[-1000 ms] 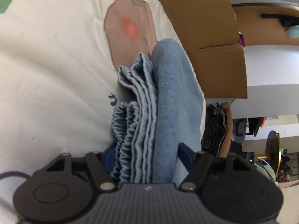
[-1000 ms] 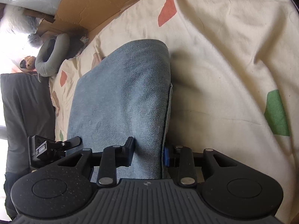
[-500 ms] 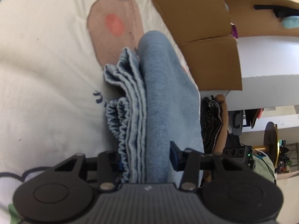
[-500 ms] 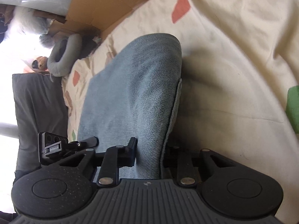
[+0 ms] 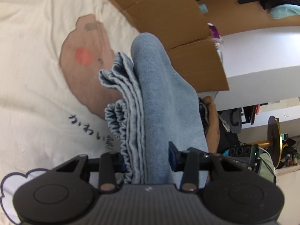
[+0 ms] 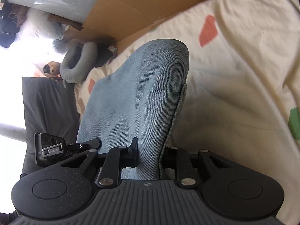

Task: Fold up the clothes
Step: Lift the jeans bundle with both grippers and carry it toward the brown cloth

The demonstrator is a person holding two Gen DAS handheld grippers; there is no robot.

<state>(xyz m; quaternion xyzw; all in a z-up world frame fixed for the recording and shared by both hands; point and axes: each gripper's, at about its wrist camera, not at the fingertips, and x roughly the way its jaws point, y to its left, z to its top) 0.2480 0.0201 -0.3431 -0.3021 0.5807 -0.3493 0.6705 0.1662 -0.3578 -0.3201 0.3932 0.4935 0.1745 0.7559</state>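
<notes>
Left wrist: left gripper (image 5: 148, 161) jaws closing, clamping folded denim (image 5: 155, 101); right gripper (image 6: 150, 151) also pinches it.

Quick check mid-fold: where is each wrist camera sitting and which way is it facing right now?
Left wrist: behind the left tongs, looking down along them at folded blue denim over the cream printed bedsheet; only the tongs show.
Right wrist: behind the right tongs, facing denim, sheet, cardboard box; the left tongs' camera also shows.
Shared: denim, sheet, cardboard.
</notes>
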